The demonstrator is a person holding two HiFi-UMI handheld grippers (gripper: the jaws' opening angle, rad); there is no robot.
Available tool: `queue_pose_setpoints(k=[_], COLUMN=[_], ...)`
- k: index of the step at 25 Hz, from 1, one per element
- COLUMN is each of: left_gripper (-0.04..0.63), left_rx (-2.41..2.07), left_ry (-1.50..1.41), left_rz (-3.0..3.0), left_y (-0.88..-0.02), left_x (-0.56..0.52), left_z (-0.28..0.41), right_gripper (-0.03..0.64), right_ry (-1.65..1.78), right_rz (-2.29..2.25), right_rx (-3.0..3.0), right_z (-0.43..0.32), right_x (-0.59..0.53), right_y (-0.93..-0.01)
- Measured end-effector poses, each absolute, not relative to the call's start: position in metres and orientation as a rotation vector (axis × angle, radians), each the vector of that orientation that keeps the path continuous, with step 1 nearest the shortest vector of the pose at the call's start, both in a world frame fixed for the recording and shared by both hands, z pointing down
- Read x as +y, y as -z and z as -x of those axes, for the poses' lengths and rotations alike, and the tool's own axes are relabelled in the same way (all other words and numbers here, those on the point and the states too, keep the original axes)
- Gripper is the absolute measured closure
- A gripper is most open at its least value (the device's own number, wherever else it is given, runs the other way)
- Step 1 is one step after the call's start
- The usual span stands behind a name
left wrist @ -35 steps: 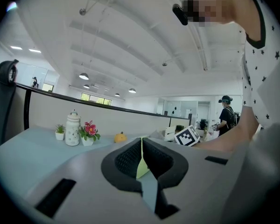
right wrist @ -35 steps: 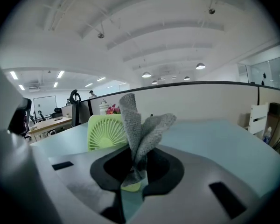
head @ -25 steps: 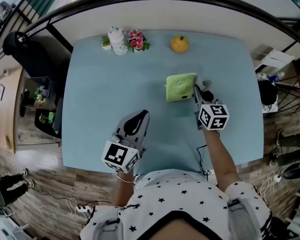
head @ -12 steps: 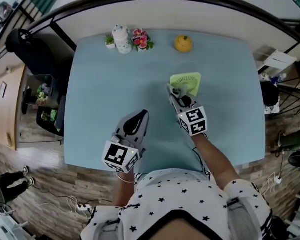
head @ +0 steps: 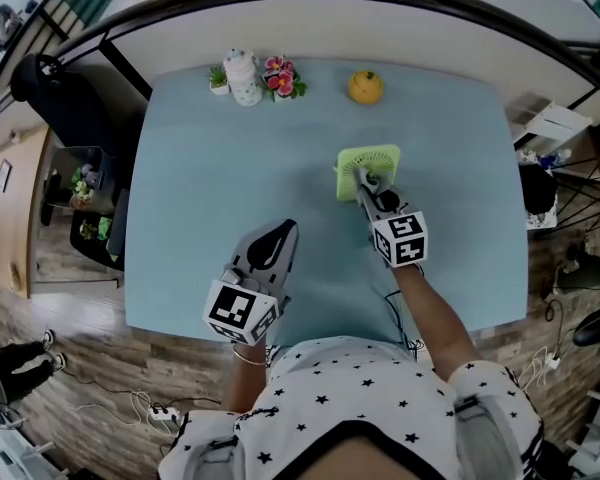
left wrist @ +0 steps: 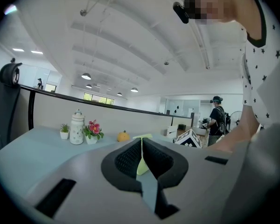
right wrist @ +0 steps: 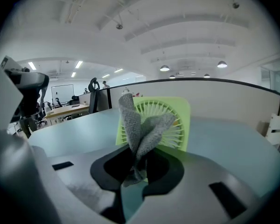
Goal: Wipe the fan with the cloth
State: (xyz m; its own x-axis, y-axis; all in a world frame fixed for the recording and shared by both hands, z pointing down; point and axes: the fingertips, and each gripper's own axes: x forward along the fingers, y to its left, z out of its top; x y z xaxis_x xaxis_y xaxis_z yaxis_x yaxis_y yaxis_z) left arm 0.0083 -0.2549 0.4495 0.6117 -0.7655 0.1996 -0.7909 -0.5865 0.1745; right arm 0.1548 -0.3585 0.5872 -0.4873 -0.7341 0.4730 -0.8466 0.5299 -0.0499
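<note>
Left gripper (head: 280, 230) – parked on the light blue table (head: 200, 188) near its front edge, at about 7 o'clock from table centre. Nose aimed toward 1 o'clock, marker cube at the person's end, wrist tucked close to the star-print shirt (head: 350, 393). In the left gripper view its pads (left wrist: 130, 158) are pressed together with nothing between them.

Back row along the far edge, 11 to 1 o'clock:
- small potted plant (head: 218, 80)
- white ceramic jar (head: 242, 78)
- pink flower pot (head: 280, 78)
- orange gourd-like ornament (head: 366, 87), set apart

Right gripper (head: 360, 176) – bare forearm (head: 435, 308) reaches up from 5 o'clock, elbow out. The gripper is tilted toward 11 o'clock, with its nose at the near face of the fan (head: 375, 156). Its jaws are clamped on a grey mesh cloth (right wrist: 140, 129), which bunches upward out of the grip.

Fan – light green, square-framed, standing upright at about 2 o'clock from table centre. Its grille faces the right gripper. The cloth sits right in front of the grille and covers its left-centre part. I can't tell for certain whether they touch.
</note>
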Motion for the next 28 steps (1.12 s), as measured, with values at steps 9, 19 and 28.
queue_pose_setpoints(k=[9,19,28], left_gripper=[0.563,0.563,0.563], left_rx=[-1.268,-1.272,-1.273], left_ry=[-0.156,-0.152,-0.150], left_rz=[-2.599,-2.597,-2.592], left_y=[-0.449,-0.449,-0.450], left_x=[-0.255,-0.255,-0.255], left_z=[-0.010,-0.009,-0.008], right_gripper=[0.561,0.561,0.561], right_ry=[-0.484,-0.544,-0.442], right_rz=[-1.533,-1.591,-1.419], right_rx=[-2.257,-2.248,-2.421], right_z=[-0.227,-0.236,-0.166], right_x=[-0.374,-0.371,-0.353], right_y=[-0.592,-0.592,-0.569])
